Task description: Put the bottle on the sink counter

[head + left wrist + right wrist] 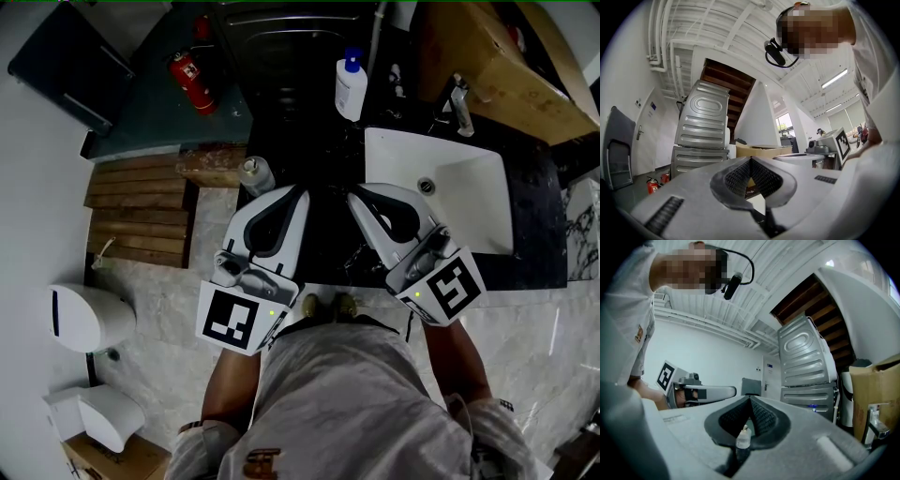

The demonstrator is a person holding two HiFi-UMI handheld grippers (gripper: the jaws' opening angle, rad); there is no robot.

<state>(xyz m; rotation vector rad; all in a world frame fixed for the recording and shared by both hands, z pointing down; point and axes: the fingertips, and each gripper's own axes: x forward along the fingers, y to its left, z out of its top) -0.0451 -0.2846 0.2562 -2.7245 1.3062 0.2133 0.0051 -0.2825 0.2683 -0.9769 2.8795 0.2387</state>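
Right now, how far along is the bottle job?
Likely done: a pump bottle stands on the counter beside the sink, a clear bottle at its left edge. In hand: nothing; left gripper and right gripper are shut, empty. Left: nothing obvious.

Left hand-held gripper point(301, 191), right hand-held gripper point(352, 195): jaws pressed together.

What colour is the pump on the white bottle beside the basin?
The pump is blue; head view.

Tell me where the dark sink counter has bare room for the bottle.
Bare: the dark counter left of the white basin, between the blue-capped white pump bottle and the clear plastic bottle. Crowded: behind the basin, around the metal faucet.
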